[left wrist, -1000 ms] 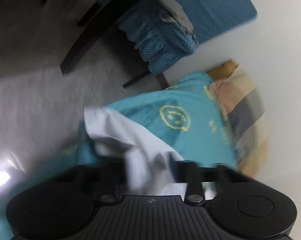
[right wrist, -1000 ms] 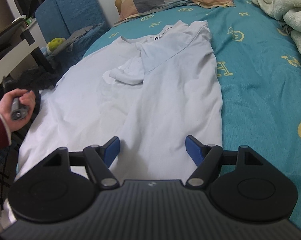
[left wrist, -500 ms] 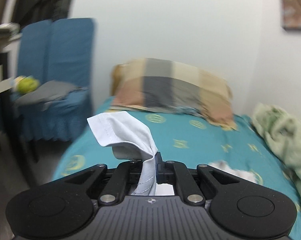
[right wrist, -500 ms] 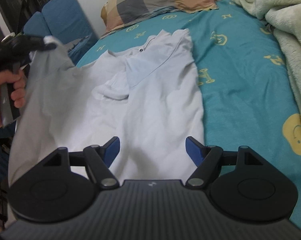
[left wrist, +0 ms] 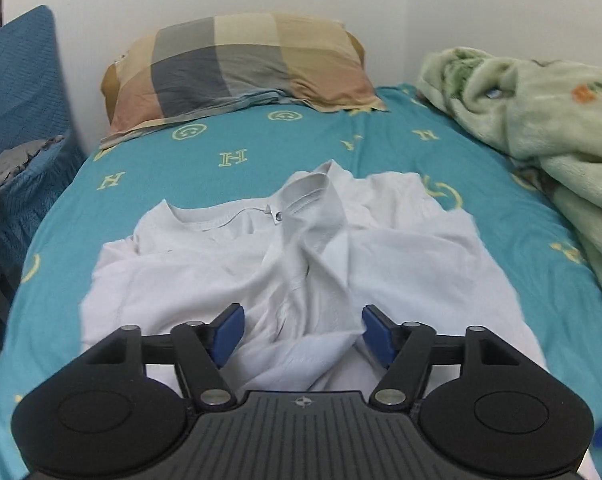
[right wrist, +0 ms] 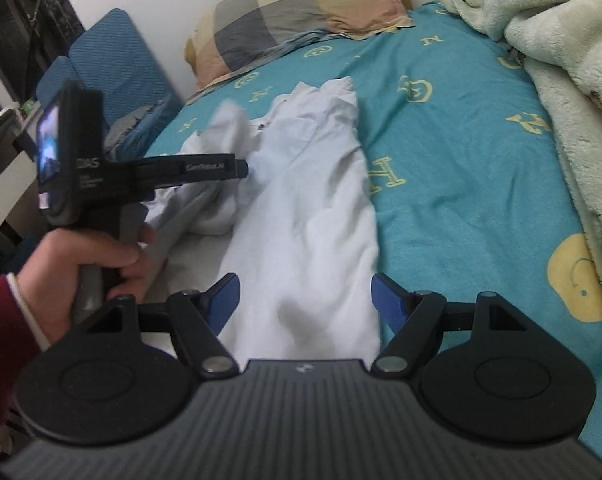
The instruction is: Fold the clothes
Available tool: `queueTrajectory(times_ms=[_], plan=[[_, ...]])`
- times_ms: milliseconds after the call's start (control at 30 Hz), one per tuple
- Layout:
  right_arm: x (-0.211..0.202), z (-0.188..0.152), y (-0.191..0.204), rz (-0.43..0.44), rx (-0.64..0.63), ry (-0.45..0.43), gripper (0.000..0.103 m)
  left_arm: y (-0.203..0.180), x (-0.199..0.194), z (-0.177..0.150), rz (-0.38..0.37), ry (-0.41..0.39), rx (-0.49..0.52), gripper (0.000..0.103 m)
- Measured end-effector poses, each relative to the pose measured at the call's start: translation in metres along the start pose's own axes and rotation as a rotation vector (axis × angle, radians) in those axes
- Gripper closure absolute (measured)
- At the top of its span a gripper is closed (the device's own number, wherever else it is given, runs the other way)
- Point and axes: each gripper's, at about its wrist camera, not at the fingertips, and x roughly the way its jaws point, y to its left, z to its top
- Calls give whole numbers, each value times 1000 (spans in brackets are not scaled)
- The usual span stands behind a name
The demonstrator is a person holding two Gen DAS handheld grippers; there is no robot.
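A white shirt point(left wrist: 229, 264) lies on the teal bed sheet point(left wrist: 205, 168), its left side folded over onto the middle in a rumpled ridge. My left gripper point(left wrist: 301, 332) is open and empty, just above the folded cloth. In the right wrist view the shirt point(right wrist: 317, 200) shows as a long folded strip. My right gripper point(right wrist: 305, 300) is open and empty over the shirt's lower part. The left gripper point(right wrist: 243, 168) shows there from the side, held by a hand at the left above the fold.
A checked pillow point(left wrist: 237, 68) lies at the head of the bed. A pale green blanket point(left wrist: 541, 128) is heaped along the right side. A blue covered chair point(left wrist: 17, 128) stands left of the bed. The sheet point(right wrist: 461, 160) right of the shirt is bare.
The left gripper carried the shirt's left edge up and over onto the middle, then opened and let it go. The right gripper stayed open over the lower shirt.
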Motion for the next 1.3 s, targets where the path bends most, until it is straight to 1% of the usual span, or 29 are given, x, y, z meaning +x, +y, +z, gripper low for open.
queueTrajectory(times_ms=[33,100,200,267,367,467,600,633,667,700,800,833,867,900,933,967,1033,1133,1167,1233,1300], plan=[[0,0,1,7,-5,0,29,5,-15,-1,-13,3,-5,35],[-3,0,5,21,-20,-5,29,17,-42,-4,-37,10,-37,30],[-9,0,10,44,-48,-18,29,36,-95,-22,-45,37,-84,28],[-14,-1,14,58,-71,-23,29,52,-134,-43,-49,67,-115,27],[-23,-4,20,84,-109,-25,29,69,-183,-79,-45,140,-156,27],[-38,-9,25,113,-144,-23,29,84,-221,-116,-49,221,-197,27],[-69,-16,21,129,-96,-5,29,104,-249,-162,-72,342,-267,32],[-76,-18,20,133,-83,0,29,108,-250,-171,-99,375,-292,32],[-84,-20,18,137,-69,4,29,109,-249,-178,-125,411,-308,34],[-92,-22,17,141,-56,9,29,114,-248,-184,-124,436,-342,40],[-116,-27,16,134,-32,17,29,128,-246,-203,-121,510,-442,51],[-123,-29,16,128,-28,20,29,127,-247,-204,-125,522,-437,52],[-130,-33,16,122,-23,24,29,126,-249,-204,-130,535,-433,58],[-135,-36,16,115,-18,25,29,125,-250,-205,-134,547,-428,71],[-139,-40,16,109,-14,29,29,124,-251,-206,-139,560,-423,79],[-142,-42,16,104,-13,33,29,122,-253,-206,-142,571,-416,90],[-143,-45,14,95,-11,41,29,102,-265,-198,-109,559,-340,92],[-141,-43,11,95,3,45,28,67,-290,-174,-104,498,-248,94],[-140,-43,10,95,7,46,28,54,-296,-167,-97,485,-228,94],[-136,-43,9,88,10,54,29,24,-306,-153,-69,454,-158,94],[-132,-43,8,89,13,62,29,-2,-308,-149,-82,448,-117,94]])
